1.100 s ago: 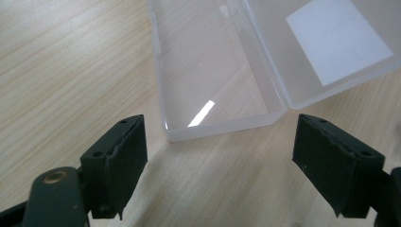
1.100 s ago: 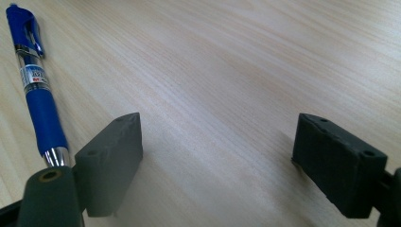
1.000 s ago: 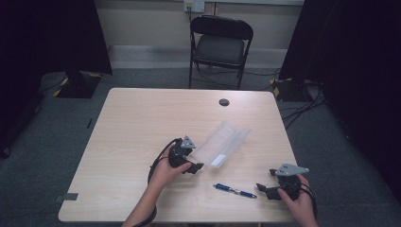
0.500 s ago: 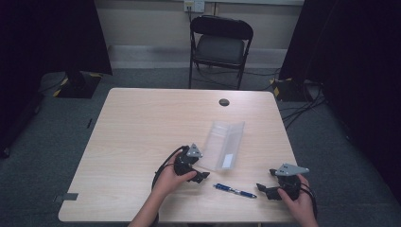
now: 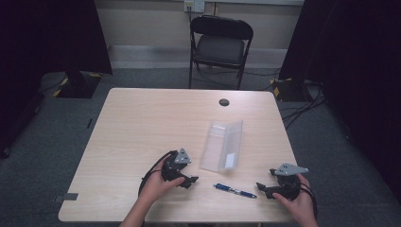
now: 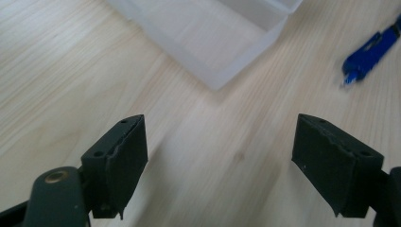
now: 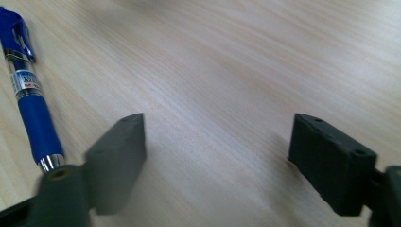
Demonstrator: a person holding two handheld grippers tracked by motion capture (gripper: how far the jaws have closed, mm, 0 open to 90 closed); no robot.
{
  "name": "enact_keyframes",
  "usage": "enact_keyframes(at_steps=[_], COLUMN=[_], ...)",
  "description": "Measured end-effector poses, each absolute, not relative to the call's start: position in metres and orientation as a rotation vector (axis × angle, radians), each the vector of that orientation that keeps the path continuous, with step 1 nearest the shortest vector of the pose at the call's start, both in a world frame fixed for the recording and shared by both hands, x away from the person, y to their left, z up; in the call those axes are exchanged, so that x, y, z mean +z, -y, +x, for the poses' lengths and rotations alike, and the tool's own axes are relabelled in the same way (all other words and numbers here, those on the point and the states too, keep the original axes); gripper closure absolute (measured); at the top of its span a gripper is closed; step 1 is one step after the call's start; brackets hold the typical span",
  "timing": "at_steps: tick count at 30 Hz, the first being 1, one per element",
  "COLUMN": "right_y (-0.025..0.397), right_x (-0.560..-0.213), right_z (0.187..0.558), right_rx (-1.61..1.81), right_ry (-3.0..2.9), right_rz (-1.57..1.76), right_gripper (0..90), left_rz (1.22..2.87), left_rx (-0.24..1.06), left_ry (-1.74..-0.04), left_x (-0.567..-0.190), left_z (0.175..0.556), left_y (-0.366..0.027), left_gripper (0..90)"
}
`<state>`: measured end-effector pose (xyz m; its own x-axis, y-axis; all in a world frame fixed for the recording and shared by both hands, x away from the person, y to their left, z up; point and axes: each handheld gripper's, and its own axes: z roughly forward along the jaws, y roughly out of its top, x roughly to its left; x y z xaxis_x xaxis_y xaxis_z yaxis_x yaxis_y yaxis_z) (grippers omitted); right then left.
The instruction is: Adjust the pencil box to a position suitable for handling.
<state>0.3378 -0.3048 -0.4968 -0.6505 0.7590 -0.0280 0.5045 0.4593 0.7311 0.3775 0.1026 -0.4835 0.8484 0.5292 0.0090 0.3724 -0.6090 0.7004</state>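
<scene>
Both jaws wide, empty: left gripper (image 5: 188,179) near clear box (image 5: 221,145); right gripper (image 7: 215,158) view reads blue pen (image 7: 29,99) label, w/ high view adding chair (image 5: 220,42).

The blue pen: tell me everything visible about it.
The blue pen lies flat on the wooden table, between the two tongs and touched by neither. It has a blue grip and clip, a clear barrel section with a white label, and a silver metal tip. It sits just nearer the person than the clear plastic box.
</scene>
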Motion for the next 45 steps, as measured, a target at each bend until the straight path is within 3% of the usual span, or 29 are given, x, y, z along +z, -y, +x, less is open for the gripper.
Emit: enact_keyframes(at_steps=[8,15,21,30,45], right_y=[0.267,0.224,0.222,0.226,0.249], right_x=[-0.456,-0.454,-0.457,-0.457,-0.449], right_z=[0.337,0.342,0.354,0.36,0.363], right_rx=[1.183,1.13,1.196,1.166,1.084], right_ry=[-2.333,-2.367,-2.306,-2.295,-2.201], right_rz=[1.077,1.024,1.187,1.193,1.267], right_gripper=[22.0,22.2,24.6,31.5,35.6], left_rz=[2.273,2.274,2.238,2.22,2.22], left_rx=[0.315,0.33,0.309,0.305,0.309], left_ry=[-0.69,-0.682,-0.712,-0.708,-0.708], left_x=[-0.488,-0.495,-0.499,-0.501,-0.501], left_z=[0.363,0.358,0.357,0.357,0.357], left_y=[-0.128,-0.131,-0.135,-0.137,-0.137], left_gripper=[18.3,17.1,15.8,15.1,15.0])
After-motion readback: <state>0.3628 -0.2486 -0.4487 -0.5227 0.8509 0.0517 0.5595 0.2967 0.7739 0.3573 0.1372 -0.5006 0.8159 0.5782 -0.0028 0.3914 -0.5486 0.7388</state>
